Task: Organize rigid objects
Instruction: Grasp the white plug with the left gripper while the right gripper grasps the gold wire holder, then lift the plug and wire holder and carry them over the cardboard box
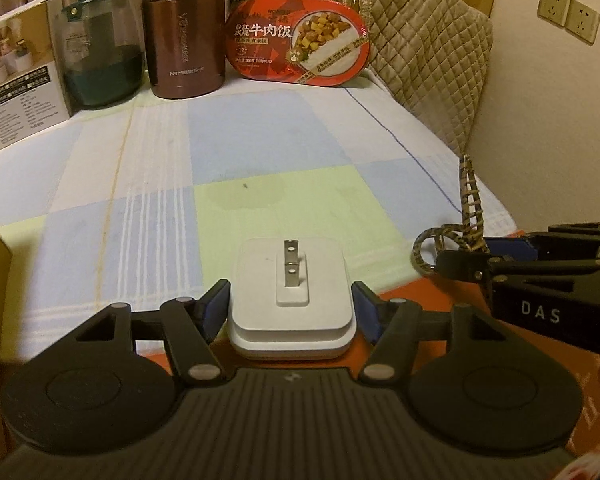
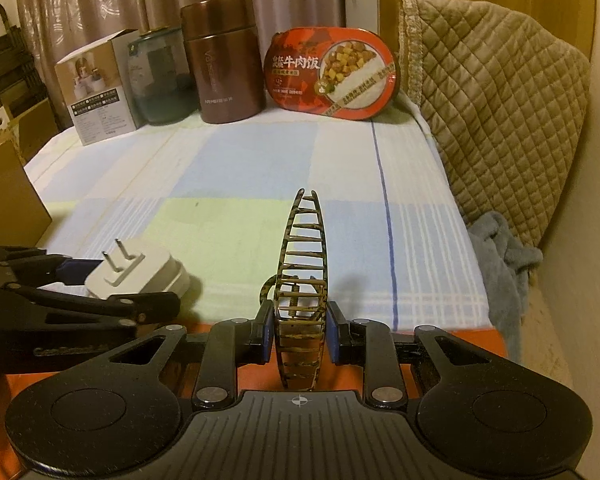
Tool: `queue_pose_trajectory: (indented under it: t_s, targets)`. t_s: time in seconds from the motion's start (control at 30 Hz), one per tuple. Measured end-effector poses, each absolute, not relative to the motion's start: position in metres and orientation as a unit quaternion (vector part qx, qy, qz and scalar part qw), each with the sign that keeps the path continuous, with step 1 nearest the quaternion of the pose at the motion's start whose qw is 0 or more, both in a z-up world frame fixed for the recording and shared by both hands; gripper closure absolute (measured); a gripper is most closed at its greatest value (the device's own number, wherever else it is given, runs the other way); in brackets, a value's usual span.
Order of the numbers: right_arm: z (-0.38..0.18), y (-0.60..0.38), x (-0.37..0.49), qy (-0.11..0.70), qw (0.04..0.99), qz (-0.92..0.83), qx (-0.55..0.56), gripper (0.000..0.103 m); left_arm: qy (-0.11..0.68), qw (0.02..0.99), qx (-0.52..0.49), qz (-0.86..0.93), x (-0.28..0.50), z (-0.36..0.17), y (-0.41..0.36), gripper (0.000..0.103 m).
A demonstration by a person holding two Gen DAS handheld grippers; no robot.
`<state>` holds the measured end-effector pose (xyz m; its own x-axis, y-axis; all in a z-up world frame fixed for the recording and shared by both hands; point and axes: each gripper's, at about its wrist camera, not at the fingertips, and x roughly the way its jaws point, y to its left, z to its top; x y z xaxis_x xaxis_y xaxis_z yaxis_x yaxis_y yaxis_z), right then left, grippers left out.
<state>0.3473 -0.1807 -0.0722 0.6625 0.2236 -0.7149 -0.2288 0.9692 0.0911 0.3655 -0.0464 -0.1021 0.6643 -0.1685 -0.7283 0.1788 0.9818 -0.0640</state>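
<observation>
My left tool [image 1: 292, 304] has its blue pads pressed on both sides of a white plug adapter [image 1: 292, 304], prongs pointing up, just above an orange box edge [image 1: 396, 292]. My right tool [image 2: 298, 334] is clamped tight on a tortoiseshell hair claw [image 2: 302, 280], which stands upright between the fingers. Both hang over the near edge of the worktop [image 2: 228, 184] with its checked cloth. At the far side stand, in a row, a small cardboard box [image 2: 100, 92], a glass jar [image 2: 160, 76] with something dark green in its lower part, a brown food flask [image 2: 226, 60] with its lid on, and a sealed red ready-meal tray [image 2: 334, 76] leaning upright. A quilted cover [image 2: 500, 100] lies right of them.
</observation>
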Motion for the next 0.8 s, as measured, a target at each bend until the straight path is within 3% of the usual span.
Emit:
queue_pose_trajectory:
  t_s: [0.8]
  targets:
    - [0.012,-0.155,0.207,0.363,0.926,0.101,0.011,0.081,0.356,0.930,-0.007,-0.096,0.225,-0.020,-0.024,0.043]
